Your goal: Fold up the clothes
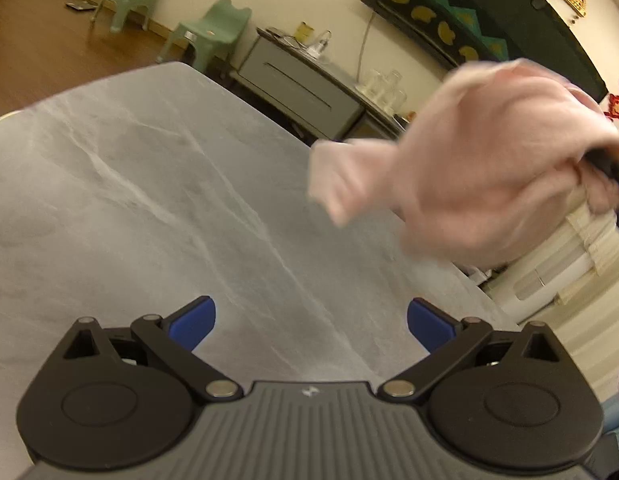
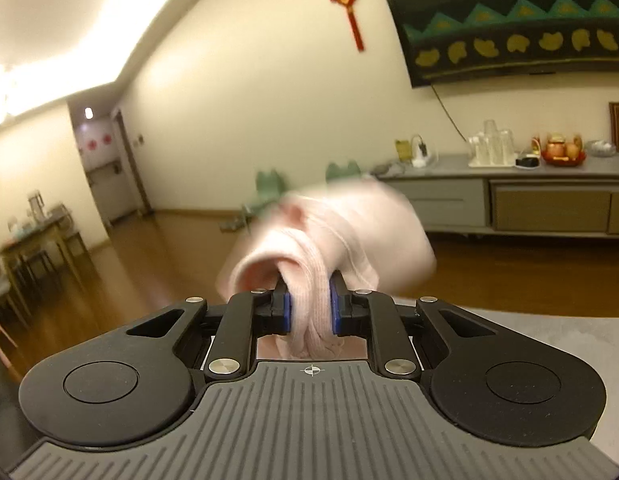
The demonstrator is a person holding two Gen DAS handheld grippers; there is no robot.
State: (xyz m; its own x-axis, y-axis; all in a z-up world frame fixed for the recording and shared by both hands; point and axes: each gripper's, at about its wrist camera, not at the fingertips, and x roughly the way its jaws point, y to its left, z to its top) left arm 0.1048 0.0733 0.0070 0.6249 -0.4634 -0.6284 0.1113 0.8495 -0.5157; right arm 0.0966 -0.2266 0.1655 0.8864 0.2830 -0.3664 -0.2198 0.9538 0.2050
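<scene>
Your right gripper is clamped on a bunched fold of the pink garment, which hangs in the air above the right edge of the grey table, touching nothing else. Your left gripper stands wide apart and empty over the table's near edge. The knit looks light, soft and limp (blurred, so seams are unclear); it will likely sag, so take a free hem or corner, not the bundle.

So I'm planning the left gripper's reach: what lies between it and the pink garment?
In the left wrist view, only bare grey table lies between the open left gripper and the pink garment, which the right gripper holds up.
</scene>
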